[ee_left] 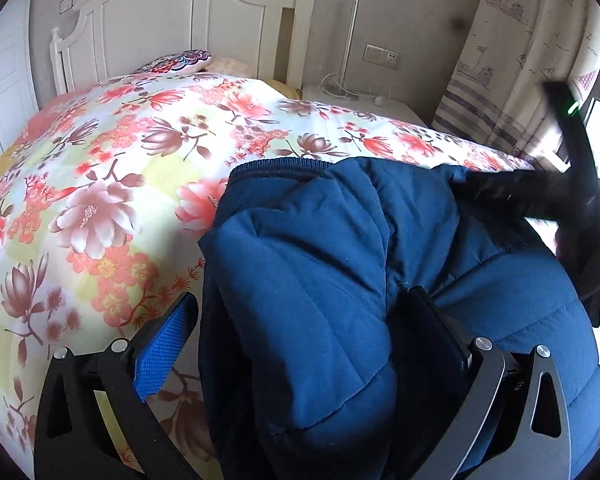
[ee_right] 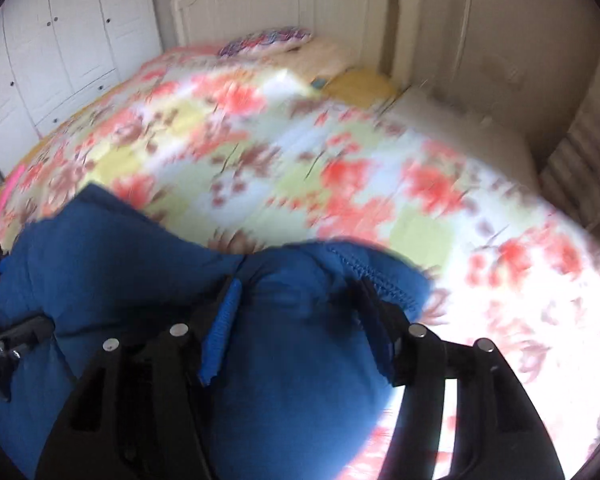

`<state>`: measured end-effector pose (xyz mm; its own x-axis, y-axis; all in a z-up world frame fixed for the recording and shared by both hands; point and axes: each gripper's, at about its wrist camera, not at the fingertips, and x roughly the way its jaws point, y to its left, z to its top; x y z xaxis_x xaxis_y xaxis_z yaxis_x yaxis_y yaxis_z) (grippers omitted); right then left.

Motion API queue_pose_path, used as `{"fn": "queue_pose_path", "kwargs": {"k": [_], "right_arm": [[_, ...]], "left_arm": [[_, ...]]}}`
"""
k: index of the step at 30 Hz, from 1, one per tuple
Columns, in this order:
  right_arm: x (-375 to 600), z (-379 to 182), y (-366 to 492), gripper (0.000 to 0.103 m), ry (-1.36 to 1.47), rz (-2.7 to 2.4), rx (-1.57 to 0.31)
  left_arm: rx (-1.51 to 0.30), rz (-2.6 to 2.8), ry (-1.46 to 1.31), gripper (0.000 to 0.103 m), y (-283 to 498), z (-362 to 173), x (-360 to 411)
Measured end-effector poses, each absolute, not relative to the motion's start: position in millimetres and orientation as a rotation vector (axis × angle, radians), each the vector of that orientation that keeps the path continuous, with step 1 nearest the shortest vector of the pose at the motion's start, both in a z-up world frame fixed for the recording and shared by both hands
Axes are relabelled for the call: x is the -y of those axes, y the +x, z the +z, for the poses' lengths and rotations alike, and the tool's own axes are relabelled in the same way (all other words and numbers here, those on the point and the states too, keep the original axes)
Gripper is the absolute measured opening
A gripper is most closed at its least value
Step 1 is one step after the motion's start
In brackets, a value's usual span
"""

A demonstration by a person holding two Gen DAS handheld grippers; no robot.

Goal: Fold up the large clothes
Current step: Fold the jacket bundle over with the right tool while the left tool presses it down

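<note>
In the left wrist view the left gripper [ee_left: 300, 340] has its fingers [ee_left: 166, 354] spread wide, one blue pad at lower left of the frame and the dark one right of centre, with a thick bunch of the blue quilted jacket [ee_left: 324, 280] filling the gap. The cloth sits between them, but the left pad stands clear of it, so this is a loose straddle rather than a clamp. In the right wrist view, which is badly blurred, the right gripper [ee_right: 296, 320] has its fingers [ee_right: 222, 332] also apart, with a padded fold and a stitched hem of the jacket bulging up between them; whether they press on it I cannot tell.

Outward from there, the jacket lies bunched along the lower edge of both frames, on the near side of the bed [ee_left: 100, 168] with its floral quilt. A ribbed dark hem shows at centre of the left view, and the other tool reaches in from the right edge onto the jacket's far end.

As a judgement, the fold is at an early or middle stage: the garment is gathered and lumpy, not yet flat or squared, and smoothing and final folds appear left to do.
</note>
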<state>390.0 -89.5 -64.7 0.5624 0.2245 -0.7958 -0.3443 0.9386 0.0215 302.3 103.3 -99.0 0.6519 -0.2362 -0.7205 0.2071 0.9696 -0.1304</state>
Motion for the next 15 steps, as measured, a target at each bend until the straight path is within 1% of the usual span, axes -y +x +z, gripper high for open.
{"fn": "queue_pose_path", "kwargs": {"k": [2,4,6,7,9,11,12,13,14,15], "right_arm": [[81.5,-63.4,394.0,0.061,-0.194,0.314,-0.928],[61.5,-47.9,394.8,0.059,-0.358,0.259,-0.940],[42.8,-24.8,386.3,0.059,-0.448,0.241,-0.873],[33.1,-6.2,378.1,0.059,-0.430,0.281,-0.818],[14.6,9.0,368.9,0.059,-0.406,0.353,-0.780],[-9.9,-1.5,367.8,0.059,-0.479,0.403,-0.811],[-19.8,-13.6,370.9,0.059,-0.516,0.416,-0.851],[-31.4,-37.3,378.0,0.055,-0.568,0.412,-0.919],[-37.1,-55.7,383.8,0.055,-0.594,0.399,-0.960],[-38.1,-60.8,387.6,0.055,-0.574,0.402,-0.970]], "left_arm": [[-0.826,-0.254,-0.044,0.099,303.1,-99.2,-104.3],[-0.822,-0.256,-0.042,0.099,302.5,-98.6,-104.2],[-0.812,-0.250,-0.036,0.099,300.7,-97.8,-103.4],[-0.809,-0.250,-0.037,0.099,300.6,-97.7,-103.8],[-0.810,-0.255,-0.042,0.099,301.5,-98.0,-104.9],[-0.812,-0.257,-0.046,0.099,302.0,-98.0,-105.5],[-0.812,-0.256,-0.046,0.099,301.7,-97.8,-105.4],[-0.811,-0.254,-0.044,0.099,300.8,-97.7,-104.9],[-0.810,-0.246,-0.040,0.099,300.3,-97.6,-104.6],[-0.812,-0.221,-0.031,0.099,300.4,-98.3,-105.2]]}}
